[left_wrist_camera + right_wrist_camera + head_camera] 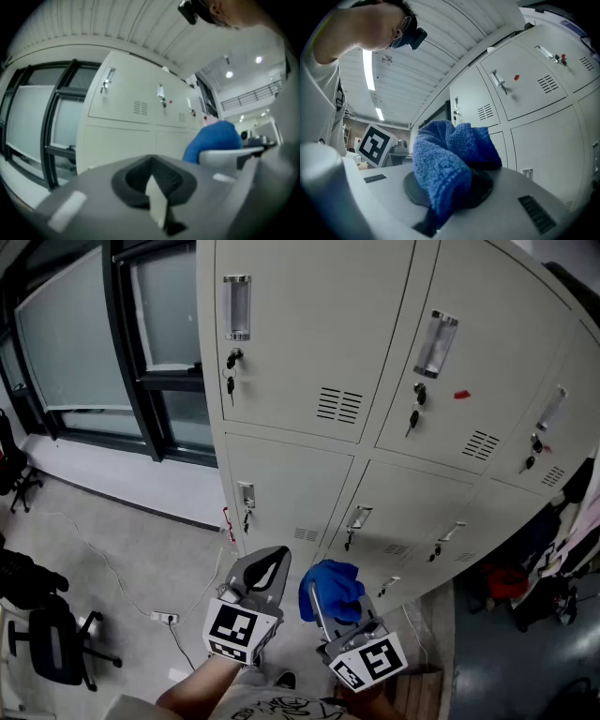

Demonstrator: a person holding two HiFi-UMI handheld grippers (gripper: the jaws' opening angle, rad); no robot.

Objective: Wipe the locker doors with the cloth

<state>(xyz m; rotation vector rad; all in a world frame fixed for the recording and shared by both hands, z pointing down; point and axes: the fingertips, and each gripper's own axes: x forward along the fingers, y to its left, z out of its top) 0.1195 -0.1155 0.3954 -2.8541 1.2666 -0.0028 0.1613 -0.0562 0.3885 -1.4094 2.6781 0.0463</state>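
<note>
While the left gripper (pixel 265 568) is idling, jaws together and empty, the right gripper (pixel 323 607) is clamping the cloth (pixel 336 582), lockers (pixel 300 343) lying ahead, untouched.

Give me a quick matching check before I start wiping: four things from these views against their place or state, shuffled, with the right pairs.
1 left gripper
2 right gripper
3 small metal keys
4 black office chair

A shut on the blue terry cloth
B hanging on a beige metal locker door
C jaws together, nothing between them
D on the floor, far left in the head view

Pairs: 1-C, 2-A, 3-B, 4-D
</note>
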